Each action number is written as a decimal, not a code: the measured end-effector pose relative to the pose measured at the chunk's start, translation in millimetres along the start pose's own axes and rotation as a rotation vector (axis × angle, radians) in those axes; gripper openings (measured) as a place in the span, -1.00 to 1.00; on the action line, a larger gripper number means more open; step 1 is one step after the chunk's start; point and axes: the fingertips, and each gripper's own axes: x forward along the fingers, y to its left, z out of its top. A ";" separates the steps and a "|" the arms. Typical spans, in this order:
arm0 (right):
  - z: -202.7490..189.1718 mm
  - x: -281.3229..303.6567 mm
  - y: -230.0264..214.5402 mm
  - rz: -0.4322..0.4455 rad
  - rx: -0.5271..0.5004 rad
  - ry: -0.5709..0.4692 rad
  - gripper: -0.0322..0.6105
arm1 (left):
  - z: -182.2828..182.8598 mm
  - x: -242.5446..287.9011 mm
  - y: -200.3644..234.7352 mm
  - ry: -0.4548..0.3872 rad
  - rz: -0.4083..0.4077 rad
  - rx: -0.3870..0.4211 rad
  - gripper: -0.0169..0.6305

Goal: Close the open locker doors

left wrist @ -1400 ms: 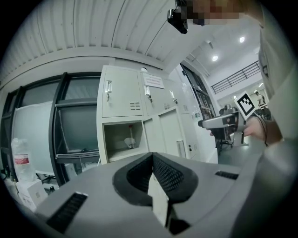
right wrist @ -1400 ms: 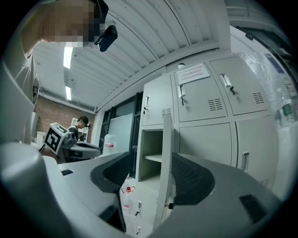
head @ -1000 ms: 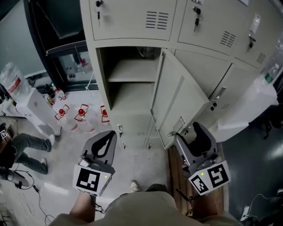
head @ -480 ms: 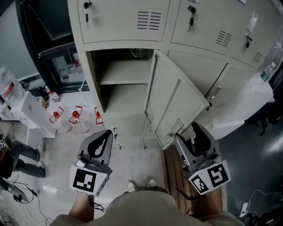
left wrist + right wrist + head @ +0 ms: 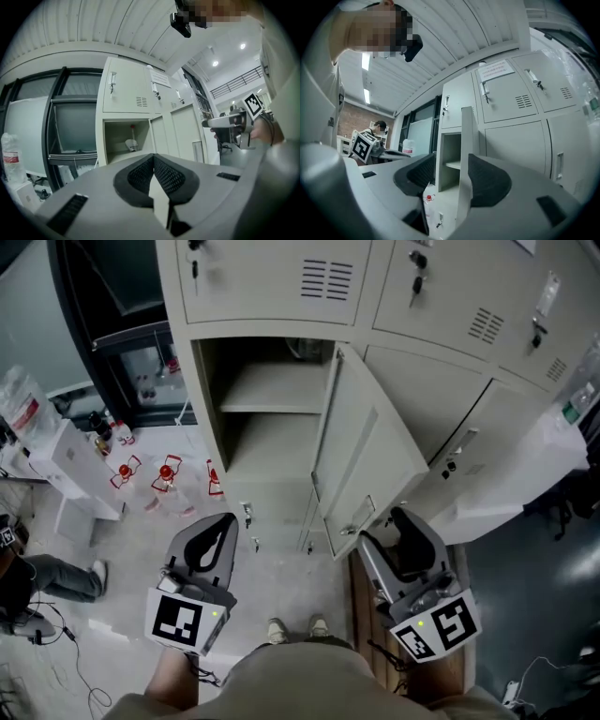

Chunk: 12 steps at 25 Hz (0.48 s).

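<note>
A bank of cream lockers fills the head view. One compartment (image 5: 272, 418) stands open with a shelf inside, and its door (image 5: 361, 456) is swung out toward me. My right gripper (image 5: 394, 526) is low by the door's free edge and latch, and its jaws are closing. In the right gripper view the door's edge (image 5: 467, 140) shows in the gap of the right gripper (image 5: 451, 161), and neither pad presses on it. My left gripper (image 5: 225, 526) hangs in front of the open compartment, apart from it. The left gripper (image 5: 153, 157) is shut with nothing in it.
Red-capped bottles (image 5: 167, 472) and a white box (image 5: 80, 465) sit on the floor at the left. Someone's legs (image 5: 47, 573) show at the far left. Keys (image 5: 247, 514) hang from the lower lockers. A white wrapped object (image 5: 525, 474) stands at the right, and wooden boards (image 5: 366, 615) lie under my right gripper.
My right gripper has shifted a little left toward the door's free edge and its jaws have narrowed. The left gripper has barely moved. The door stands as it did.
</note>
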 end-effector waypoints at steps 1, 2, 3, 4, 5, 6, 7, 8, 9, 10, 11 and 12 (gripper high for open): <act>0.2 1.0 4.0 0.019 0.008 -0.010 -0.20 | -1.1 -3.0 1.2 0.004 0.009 -0.001 -0.92; 0.4 2.3 8.3 0.038 0.012 -0.016 -0.22 | -2.0 -6.0 2.7 0.008 0.018 -0.002 -0.92; 0.6 4.1 12.8 0.056 0.013 -0.021 -0.22 | -2.8 -9.1 4.4 0.011 0.028 -0.003 -0.92; 0.8 6.1 17.5 0.074 0.015 -0.025 -0.23 | -3.3 -12.3 6.3 0.013 0.037 -0.002 -0.93; 0.9 8.3 22.2 0.092 0.018 -0.028 -0.23 | -3.5 -15.6 8.2 0.014 0.047 0.000 -0.92; 0.9 10.6 27.1 0.112 0.021 -0.032 -0.24 | -3.6 -19.0 10.0 0.015 0.057 0.002 -0.92; 0.7 13.1 32.0 0.131 0.024 -0.035 -0.25 | -3.9 -22.5 11.9 0.015 0.068 0.005 -0.92; 0.4 15.7 37.0 0.150 0.027 -0.038 -0.26 | -4.3 -26.1 13.8 0.016 0.078 0.006 -0.92; 0.2 18.5 42.2 0.168 0.029 -0.040 -0.27 | -4.7 -29.8 15.7 0.017 0.089 0.007 -0.92; 0.0 21.8 47.7 0.186 0.028 -0.041 -0.27 | -5.1 -33.7 17.7 0.018 0.099 0.008 -0.93; -0.1 25.4 53.4 0.204 0.027 -0.042 -0.26 | -5.8 -37.7 19.9 0.020 0.109 0.007 -0.93; -0.2 29.5 59.3 0.222 0.024 -0.043 -0.25 | -6.6 -41.8 22.4 0.022 0.120 0.007 -0.92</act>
